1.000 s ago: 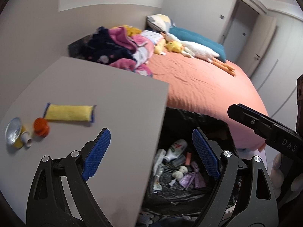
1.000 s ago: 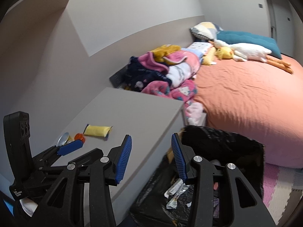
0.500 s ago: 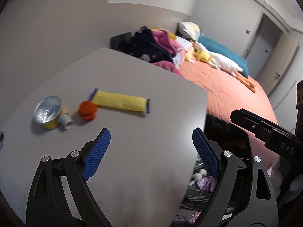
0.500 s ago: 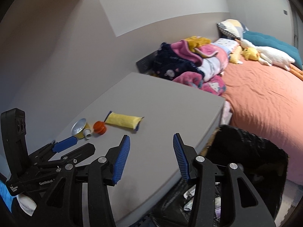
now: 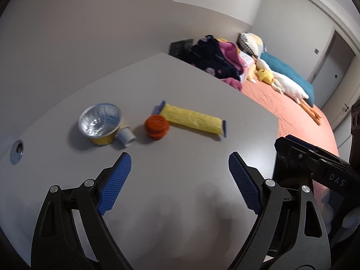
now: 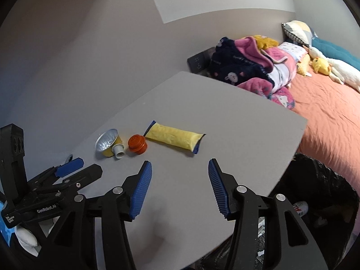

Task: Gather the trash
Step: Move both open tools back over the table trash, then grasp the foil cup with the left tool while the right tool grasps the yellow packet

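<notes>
**Both tongs empty, wrapper ahead**

Left gripper (image 5: 177,177) and right gripper (image 6: 178,184) hang spread apart, holding nothing. Yellow wrapper (image 6: 174,138) lies on the grey table (image 6: 236,123) just above the right gripper's gap in frame, long axis left-right across it. Orange cap (image 5: 156,127) and foil cup (image 5: 100,122) sit upper-left of the left gripper. Right looks better lined up for the wrapper. Trash bag (image 6: 326,180) at lower right.

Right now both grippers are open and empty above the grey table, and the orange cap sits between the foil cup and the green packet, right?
Nearly. The packet is yellow, not green, as the right wrist view shows. The rest holds: the left gripper and right gripper are open and empty above the grey table, with the orange cap between the foil cup and the packet.
</notes>
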Available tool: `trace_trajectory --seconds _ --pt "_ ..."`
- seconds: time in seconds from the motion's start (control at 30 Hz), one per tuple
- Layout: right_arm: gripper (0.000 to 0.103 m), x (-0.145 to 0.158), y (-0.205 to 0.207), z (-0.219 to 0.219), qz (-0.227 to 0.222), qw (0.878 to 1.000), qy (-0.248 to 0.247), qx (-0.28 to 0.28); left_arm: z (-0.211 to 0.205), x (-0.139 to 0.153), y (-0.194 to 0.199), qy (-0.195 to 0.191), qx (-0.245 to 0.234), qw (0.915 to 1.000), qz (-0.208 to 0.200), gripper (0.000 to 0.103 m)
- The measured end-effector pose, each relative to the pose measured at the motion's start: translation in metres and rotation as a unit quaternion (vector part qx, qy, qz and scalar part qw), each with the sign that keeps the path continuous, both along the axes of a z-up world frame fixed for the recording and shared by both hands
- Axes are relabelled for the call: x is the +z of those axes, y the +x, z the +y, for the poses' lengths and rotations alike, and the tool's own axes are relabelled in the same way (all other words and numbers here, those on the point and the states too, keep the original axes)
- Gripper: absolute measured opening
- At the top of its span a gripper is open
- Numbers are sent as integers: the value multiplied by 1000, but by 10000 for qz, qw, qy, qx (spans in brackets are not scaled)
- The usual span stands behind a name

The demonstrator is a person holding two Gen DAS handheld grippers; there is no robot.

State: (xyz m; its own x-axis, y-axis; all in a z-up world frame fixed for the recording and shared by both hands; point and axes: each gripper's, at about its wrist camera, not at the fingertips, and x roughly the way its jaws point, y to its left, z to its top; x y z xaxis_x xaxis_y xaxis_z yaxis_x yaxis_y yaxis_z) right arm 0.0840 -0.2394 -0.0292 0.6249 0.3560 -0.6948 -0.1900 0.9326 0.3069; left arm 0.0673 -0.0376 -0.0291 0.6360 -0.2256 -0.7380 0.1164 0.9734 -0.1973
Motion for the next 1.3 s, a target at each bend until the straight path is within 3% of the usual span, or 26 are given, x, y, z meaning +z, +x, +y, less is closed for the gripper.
trace_trajectory --seconds 1.3 --pt "54 -64 123 76 560 9909 -1016 689 112 -58 83 -144 1090 9927 503 85"
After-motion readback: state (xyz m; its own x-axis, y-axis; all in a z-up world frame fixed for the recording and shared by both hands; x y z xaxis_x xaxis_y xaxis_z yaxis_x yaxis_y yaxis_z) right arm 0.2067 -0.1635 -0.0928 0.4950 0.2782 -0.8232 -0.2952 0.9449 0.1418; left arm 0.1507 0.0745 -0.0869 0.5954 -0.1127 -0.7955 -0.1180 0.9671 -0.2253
